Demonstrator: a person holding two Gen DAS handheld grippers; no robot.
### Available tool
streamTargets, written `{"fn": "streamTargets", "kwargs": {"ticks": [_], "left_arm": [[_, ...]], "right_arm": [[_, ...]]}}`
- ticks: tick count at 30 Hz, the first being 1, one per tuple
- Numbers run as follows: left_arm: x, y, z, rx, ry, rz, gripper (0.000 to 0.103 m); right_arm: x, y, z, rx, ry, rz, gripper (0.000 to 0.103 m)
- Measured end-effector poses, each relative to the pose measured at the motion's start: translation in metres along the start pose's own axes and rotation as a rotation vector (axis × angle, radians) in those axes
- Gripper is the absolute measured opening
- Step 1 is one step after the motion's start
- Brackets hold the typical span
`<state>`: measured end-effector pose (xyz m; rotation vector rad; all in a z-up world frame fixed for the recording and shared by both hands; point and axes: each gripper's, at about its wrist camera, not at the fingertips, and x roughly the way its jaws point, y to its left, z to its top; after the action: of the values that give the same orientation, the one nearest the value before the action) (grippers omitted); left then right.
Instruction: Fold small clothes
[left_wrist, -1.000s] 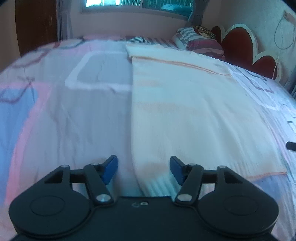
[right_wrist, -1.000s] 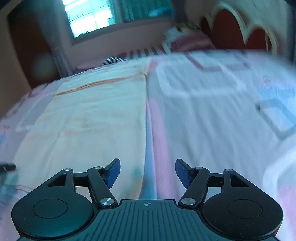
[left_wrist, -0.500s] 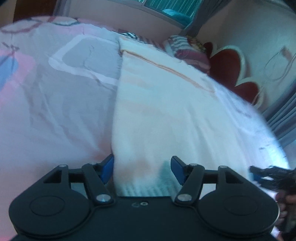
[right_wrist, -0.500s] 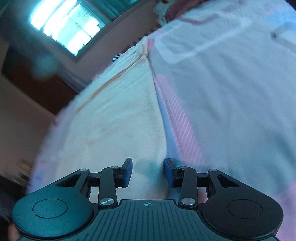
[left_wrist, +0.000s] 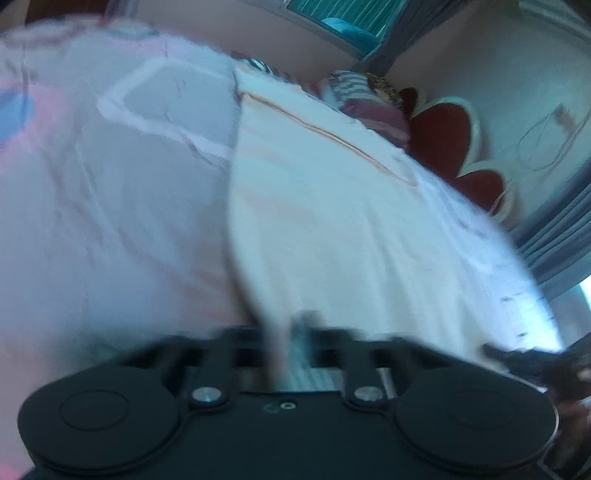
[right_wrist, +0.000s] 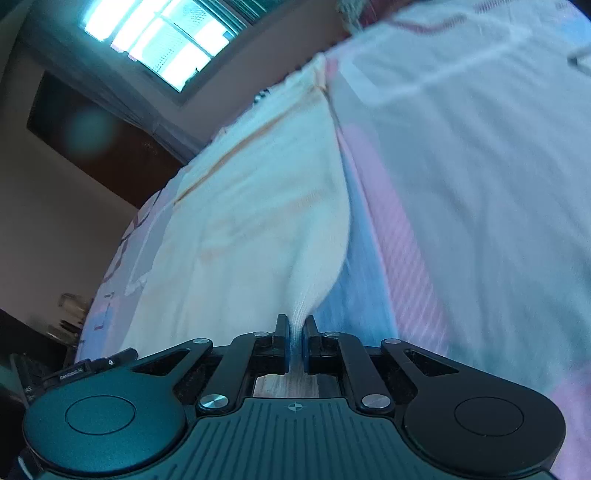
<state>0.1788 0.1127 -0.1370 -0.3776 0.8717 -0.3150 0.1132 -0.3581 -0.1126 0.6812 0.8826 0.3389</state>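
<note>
With the right claw and left claw each clenched on a near corner of the cream cloth, lift both evenly to keep the fold square.

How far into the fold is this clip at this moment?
Early. Done: the cream knitted cloth with thin orange stripes lies spread on the pink and blue patterned bedsheet. In hand: the right tool is shut on its near corner, which tents upward; the left tool looks closed on the other near corner, though that view is blurred. Left: carrying the near edge over; no fold shows yet.
</note>
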Motion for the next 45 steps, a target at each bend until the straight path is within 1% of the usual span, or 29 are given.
{"fn": "streamTargets", "kwargs": {"ticks": [2,3,4,5,7,8,9,10,12,16,17,18,20,22,24,27,29,32,34,35,36,37,38,39,40,42,43,44,45], "left_arm": [[-0.013,0.000,-0.002,-0.002,-0.054,-0.029,0.003],[-0.016,0.001,-0.003,-0.005,-0.070,-0.031,0.003],[-0.016,0.003,-0.004,-0.005,-0.068,-0.018,0.003],[-0.012,0.005,-0.006,-0.007,-0.048,0.001,0.003],[0.000,0.010,-0.010,-0.011,-0.006,0.029,0.005],[0.000,0.010,-0.011,-0.017,-0.011,0.027,0.006],[-0.001,0.010,-0.011,-0.026,-0.015,0.018,0.008],[-0.001,0.010,-0.011,-0.034,-0.015,0.010,0.012],[-0.002,0.011,-0.011,-0.042,-0.015,0.000,0.015],[0.000,0.016,-0.008,-0.071,-0.016,-0.016,0.016],[0.001,0.017,-0.008,-0.084,-0.016,-0.020,0.017],[0.000,0.019,-0.009,-0.095,-0.017,-0.027,0.017],[0.001,0.021,-0.007,-0.106,-0.016,-0.031,0.017],[0.002,0.022,-0.006,-0.106,-0.013,-0.033,0.017],[0.004,0.022,-0.003,-0.107,-0.009,-0.034,0.017],[0.006,0.022,-0.002,-0.106,-0.005,-0.034,0.017],[0.005,0.021,-0.001,-0.092,0.000,-0.034,0.017],[0.001,0.020,-0.003,-0.073,0.015,-0.050,0.017],[-0.001,0.018,-0.004,-0.043,0.029,-0.061,0.017],[-0.001,0.017,-0.005,-0.031,0.034,-0.063,0.017],[-0.001,0.016,-0.006,-0.020,0.036,-0.062,0.017],[0.000,0.015,-0.007,-0.012,0.037,-0.061,0.013],[0.001,0.015,-0.007,-0.009,0.036,-0.050,0.011],[0.001,0.013,-0.006,-0.004,0.029,-0.034,0.003],[-0.002,0.011,-0.004,0.001,0.007,-0.035,0.003],[-0.015,0.008,-0.002,0.001,-0.065,-0.064,0.003],[-0.019,0.007,-0.001,0.008,-0.088,-0.062,0.003],[-0.021,0.006,-0.001,0.019,-0.098,-0.050,0.003],[-0.019,0.008,-0.002,0.029,-0.088,-0.037,0.003]], "right_arm": [[-0.012,0.003,0.001,0.001,-0.052,0.008,0.005],[-0.020,0.004,0.000,-0.007,-0.082,0.013,0.005],[-0.024,0.005,0.001,-0.013,-0.098,0.015,0.005],[-0.025,0.004,-0.001,-0.019,-0.106,0.018,0.005],[-0.016,-0.001,-0.005,-0.029,-0.065,-0.019,0.005],[-0.010,-0.004,-0.008,-0.026,-0.042,-0.036,0.006],[-0.008,-0.007,-0.009,-0.011,-0.036,-0.030,0.006],[-0.009,-0.008,-0.011,0.011,-0.049,-0.019,0.006],[-0.011,-0.010,-0.006,0.034,-0.072,-0.010,0.011],[-0.009,-0.022,0.009,0.076,-0.104,-0.027,0.013],[-0.007,-0.027,0.014,0.090,-0.114,-0.037,0.017],[-0.004,-0.032,0.020,0.099,-0.120,-0.048,0.023],[0.001,-0.037,0.030,0.109,-0.127,-0.046,0.029],[0.006,-0.044,0.036,0.128,-0.107,-0.006,0.029],[0.015,-0.051,0.040,0.158,-0.061,0.068,0.029],[0.019,-0.054,0.039,0.153,-0.022,0.137,0.029],[0.015,-0.053,0.034,0.143,-0.007,0.178,0.029],[0.000,-0.047,0.022,0.108,-0.005,0.198,0.027],[-0.007,-0.045,0.014,0.093,0.004,0.218,0.027],[-0.010,-0.044,0.011,0.084,0.009,0.221,0.021],[-0.009,-0.041,0.009,0.076,0.014,0.217,0.003],[-0.007,-0.039,0.007,0.069,0.018,0.197,0.003],[-0.005,-0.036,0.008,0.059,0.021,0.159,0.003],[-0.005,-0.032,0.009,0.046,0.021,0.138,0.003],[-0.005,-0.029,0.009,0.037,0.013,0.138,0.002],[-0.015,-0.018,0.012,0.011,-0.030,0.153,0.002],[-0.022,-0.013,0.014,0.003,-0.054,0.167,0.002],[-0.029,-0.009,0.015,-0.002,-0.082,0.184,0.002],[-0.031,-0.007,0.014,-0.006,-0.097,0.187,0.002]]}}
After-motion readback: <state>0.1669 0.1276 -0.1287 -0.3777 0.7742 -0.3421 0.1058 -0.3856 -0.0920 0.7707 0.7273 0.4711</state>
